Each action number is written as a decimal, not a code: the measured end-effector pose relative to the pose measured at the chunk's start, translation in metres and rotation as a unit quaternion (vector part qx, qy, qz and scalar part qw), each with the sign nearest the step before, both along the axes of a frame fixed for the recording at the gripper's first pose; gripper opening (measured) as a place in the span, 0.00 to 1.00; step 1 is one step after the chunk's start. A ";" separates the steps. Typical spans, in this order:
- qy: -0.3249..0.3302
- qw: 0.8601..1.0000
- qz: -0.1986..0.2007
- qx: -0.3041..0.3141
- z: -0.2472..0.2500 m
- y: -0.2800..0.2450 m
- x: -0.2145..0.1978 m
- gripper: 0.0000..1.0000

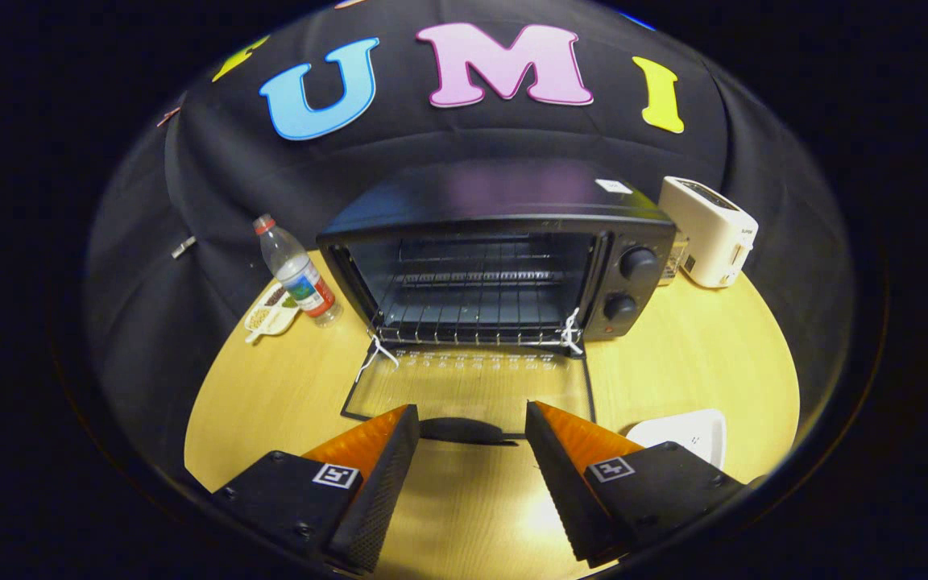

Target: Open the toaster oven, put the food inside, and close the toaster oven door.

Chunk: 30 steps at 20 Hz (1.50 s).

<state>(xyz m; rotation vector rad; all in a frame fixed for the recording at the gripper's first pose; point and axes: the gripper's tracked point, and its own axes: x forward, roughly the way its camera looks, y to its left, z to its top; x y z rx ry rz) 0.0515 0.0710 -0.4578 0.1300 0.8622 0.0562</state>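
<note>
Hand-held gripper [470, 431] spread before open toaster oven [504, 258].

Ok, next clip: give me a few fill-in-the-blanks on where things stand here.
1. The oven door is ____.
2. The rack inside the oven holds ____ food.
3. The gripper is ____, with the door's handle just ahead of its fingers.
4. The bottle stands beside the oven, across from the ____ toaster.

Missing words: open; no; open; white
</note>
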 end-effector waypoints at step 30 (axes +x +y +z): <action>0.228 0.971 -0.062 -0.012 -0.120 -0.287 -0.097 0.17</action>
